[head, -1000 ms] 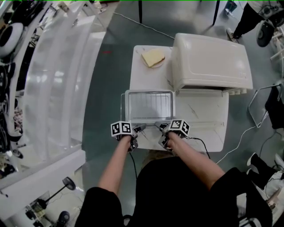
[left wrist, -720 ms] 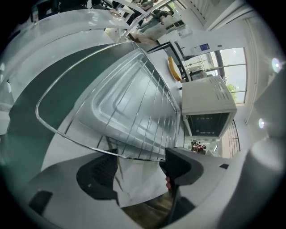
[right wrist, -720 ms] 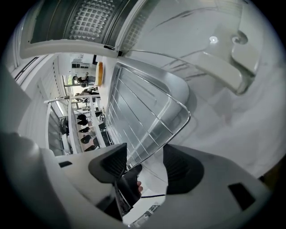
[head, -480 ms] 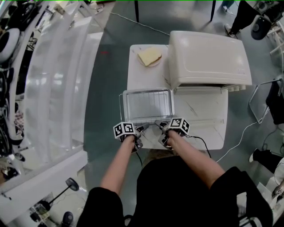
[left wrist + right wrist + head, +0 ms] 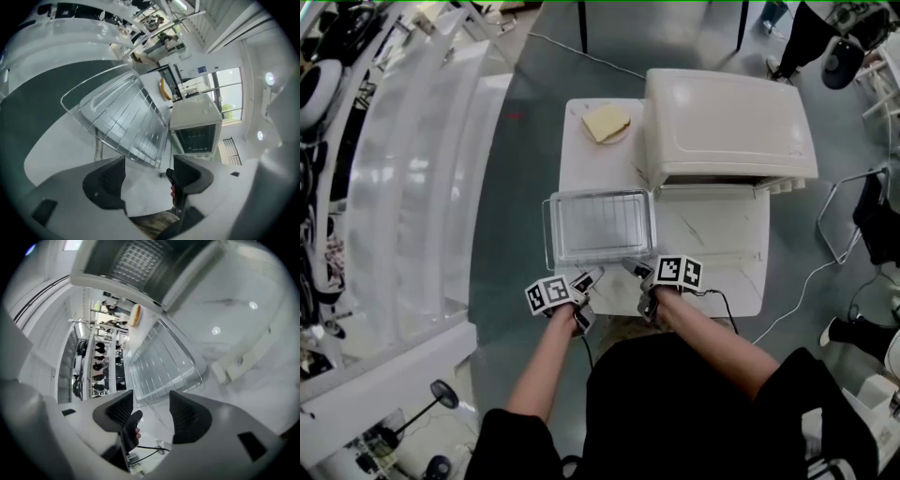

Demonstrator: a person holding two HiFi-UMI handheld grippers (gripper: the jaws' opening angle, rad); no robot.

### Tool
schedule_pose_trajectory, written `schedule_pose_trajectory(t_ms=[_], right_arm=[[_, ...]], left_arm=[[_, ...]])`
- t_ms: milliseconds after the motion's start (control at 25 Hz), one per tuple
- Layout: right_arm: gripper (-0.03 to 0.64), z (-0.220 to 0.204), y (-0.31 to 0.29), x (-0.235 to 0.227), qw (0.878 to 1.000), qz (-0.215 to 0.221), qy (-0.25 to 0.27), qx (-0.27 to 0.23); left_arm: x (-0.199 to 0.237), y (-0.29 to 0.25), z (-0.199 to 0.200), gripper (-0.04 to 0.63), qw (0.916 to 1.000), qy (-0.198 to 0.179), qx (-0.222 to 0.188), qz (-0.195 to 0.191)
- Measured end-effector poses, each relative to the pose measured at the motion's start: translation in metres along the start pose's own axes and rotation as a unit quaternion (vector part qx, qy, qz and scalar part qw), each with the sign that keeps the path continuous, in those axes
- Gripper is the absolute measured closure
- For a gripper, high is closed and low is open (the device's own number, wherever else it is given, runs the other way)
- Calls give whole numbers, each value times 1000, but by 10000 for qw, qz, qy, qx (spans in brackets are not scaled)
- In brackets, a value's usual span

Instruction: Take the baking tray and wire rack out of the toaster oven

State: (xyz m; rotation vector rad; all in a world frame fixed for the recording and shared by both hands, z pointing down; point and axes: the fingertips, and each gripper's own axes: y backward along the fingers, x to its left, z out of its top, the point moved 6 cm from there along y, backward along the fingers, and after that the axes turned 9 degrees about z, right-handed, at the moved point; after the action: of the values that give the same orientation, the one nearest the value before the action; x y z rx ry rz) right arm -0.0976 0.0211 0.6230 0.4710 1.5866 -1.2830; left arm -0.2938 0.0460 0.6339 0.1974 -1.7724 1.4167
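The baking tray (image 5: 600,225) lies on the left part of the white table (image 5: 712,272) with the wire rack (image 5: 602,217) on top of it, beside the cream toaster oven (image 5: 727,122). My left gripper (image 5: 586,278) hangs just off the tray's near left corner. Its jaws have just been opening, and it is open with nothing between them. My right gripper (image 5: 634,268) is open over the near right corner and holds nothing. The left gripper view shows tray and rack (image 5: 122,119) beyond the left gripper (image 5: 150,176). In the right gripper view the tray (image 5: 164,364) lies past the right gripper (image 5: 152,411).
A slice of bread (image 5: 607,121) rests on a plate at the table's far left corner. A long white curved counter (image 5: 422,187) runs along the left. The oven's dark front (image 5: 199,136) faces me. A cable (image 5: 797,300) trails off the table's right side. People stand at the far right.
Both grippers have drawn back from the tray's near edge and lifted a little. The left jaws have spread wider. Tray and rack stay on the table.
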Motion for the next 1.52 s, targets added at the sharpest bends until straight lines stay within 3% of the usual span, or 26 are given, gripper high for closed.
schedule_pose_trajectory(t_ms=[80, 160, 280, 400, 560, 680, 800, 960, 1040, 1200, 1320, 1520], right_arm=[[364, 7, 25, 20, 9954, 113, 940, -145], [364, 17, 56, 38, 9836, 239, 1756, -345], [394, 29, 109, 55, 9615, 312, 2641, -698], [497, 39, 173, 64, 9425, 278, 3110, -1193], [585, 55, 261, 68, 9190, 144, 3468, -1871], [594, 62, 319, 74, 8962, 70, 3864, -2179], [594, 72, 374, 81, 8659, -74, 4363, -2446], [594, 85, 436, 82, 8193, -268, 4899, -2968], [594, 92, 461, 80, 8020, -317, 5079, -3129], [594, 103, 500, 71, 7826, -357, 5206, -3395], [595, 98, 526, 70, 7697, -386, 5293, -3548], [595, 100, 539, 59, 7685, -364, 5457, -3321]], left_arm=[[-20, 15, -1, 264, 9976, -319, -578, -193], [-44, 28, -6, 282, 9896, -859, -1116, -307], [-83, 47, -22, 393, 9713, -1569, -1726, -458], [-125, 64, -47, 508, 9517, -1981, -2274, -584], [-183, 77, -80, 555, 9158, -2547, -3066, -498], [-225, 84, -103, 571, 8907, -2887, -3494, -345], [-274, 85, -122, 574, 8632, -3322, -3790, -288], [-332, 84, -143, 574, 8138, -4012, -4198, -230], [-353, 78, -153, 574, 7977, -4180, -4342, -201], [-378, 64, -171, 574, 7808, -4329, -4505, -48], [-387, 64, -191, 574, 7736, -4390, -4570, 3], [-401, 63, -213, 574, 7652, -4365, -4732, 57]])
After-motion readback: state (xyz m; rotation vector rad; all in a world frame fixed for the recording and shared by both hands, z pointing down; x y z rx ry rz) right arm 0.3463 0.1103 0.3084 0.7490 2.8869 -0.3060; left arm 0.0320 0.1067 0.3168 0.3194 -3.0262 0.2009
